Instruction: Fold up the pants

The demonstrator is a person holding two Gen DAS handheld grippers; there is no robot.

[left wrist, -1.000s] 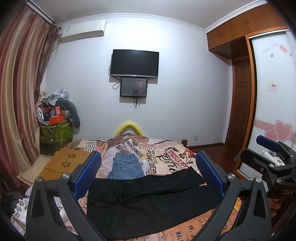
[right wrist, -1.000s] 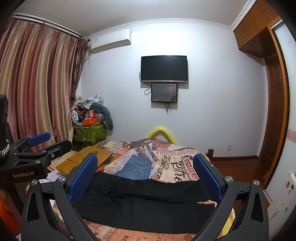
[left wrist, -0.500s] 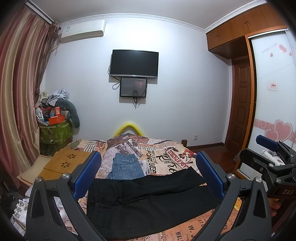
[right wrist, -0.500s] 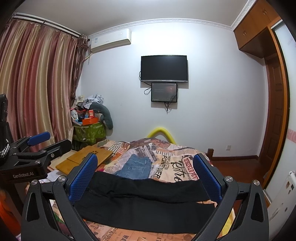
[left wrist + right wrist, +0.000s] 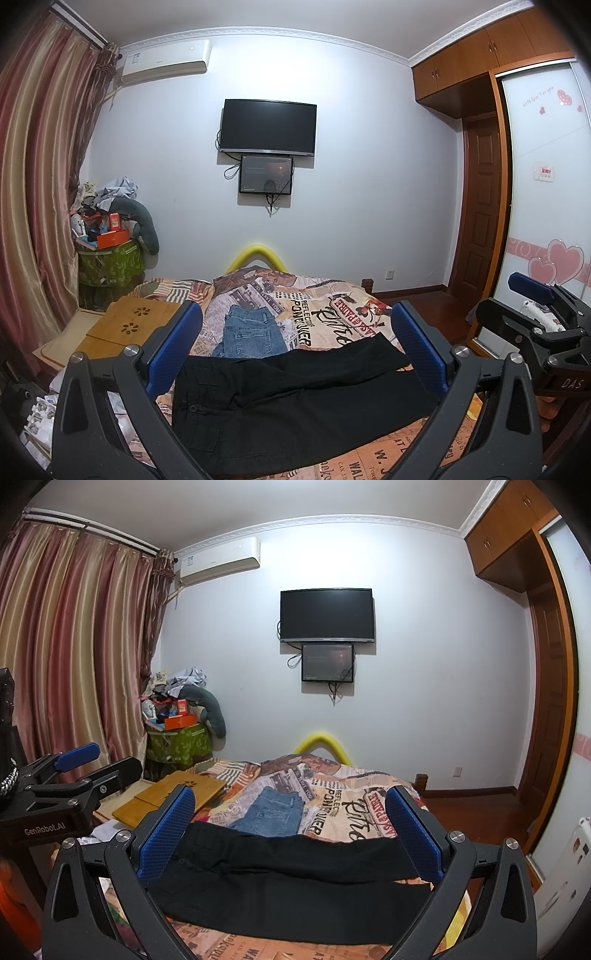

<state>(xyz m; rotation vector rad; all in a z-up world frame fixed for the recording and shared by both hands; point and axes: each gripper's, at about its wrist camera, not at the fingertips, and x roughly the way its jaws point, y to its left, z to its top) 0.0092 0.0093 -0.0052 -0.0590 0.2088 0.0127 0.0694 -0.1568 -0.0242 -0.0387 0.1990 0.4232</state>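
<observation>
Black pants [image 5: 295,406] lie spread flat across the near end of the bed, waistband to the left, legs running right; they also show in the right wrist view [image 5: 295,882]. My left gripper [image 5: 295,332] is open and empty, held above and in front of the pants. My right gripper [image 5: 291,816] is open and empty, also above the pants. Each gripper appears in the other's view: the right one at the far right [image 5: 535,332], the left one at the far left [image 5: 66,794].
Folded blue jeans [image 5: 251,332] lie farther back on the printed bedspread [image 5: 332,314]. A wooden lap tray [image 5: 129,325] sits at the bed's left. A cluttered green box [image 5: 110,258] stands by the curtain. A wardrobe and door [image 5: 480,221] are on the right.
</observation>
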